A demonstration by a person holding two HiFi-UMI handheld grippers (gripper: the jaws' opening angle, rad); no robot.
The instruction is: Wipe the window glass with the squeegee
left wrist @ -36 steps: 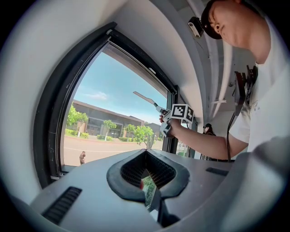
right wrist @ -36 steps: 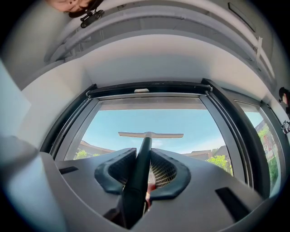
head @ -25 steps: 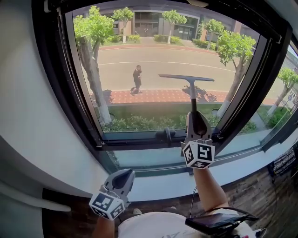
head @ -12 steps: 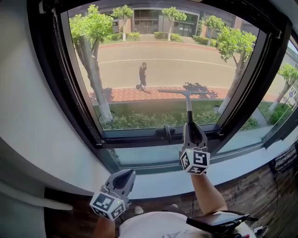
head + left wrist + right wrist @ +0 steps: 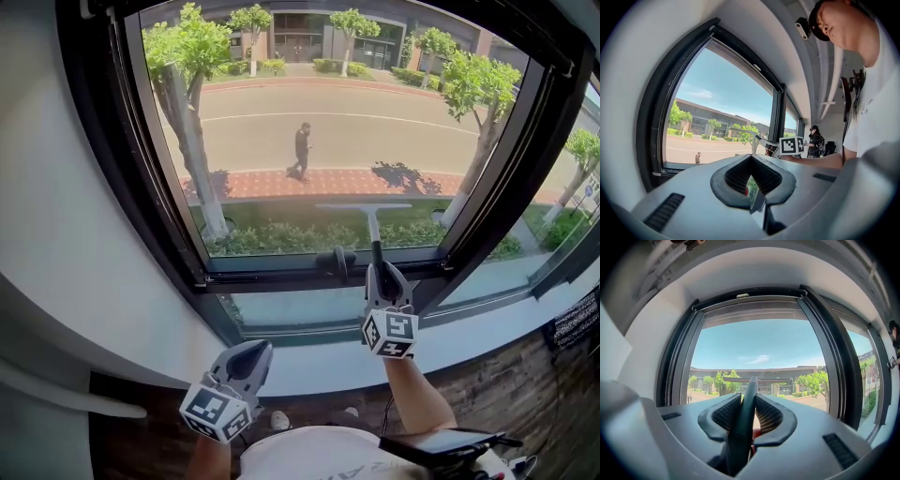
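Head view: right gripper jaws clamp a dark T-shaped squeegee at 12 o'clock, probably touching the clear window glass; left gripper jaws together.

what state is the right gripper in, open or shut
The right gripper is shut on the squeegee: its own view shows the dark handle pinched between both pads.

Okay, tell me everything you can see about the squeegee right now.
The squeegee is T-shaped: a thin, straight blade bar across the top and a slim, dark handle below it. It stands roughly upright with the blade level, low on the window glass, just above the bottom frame. The right gripper is shut on the lower part of the handle, with a pad on each side. Whether the blade edge actually presses on the glass can't be told.
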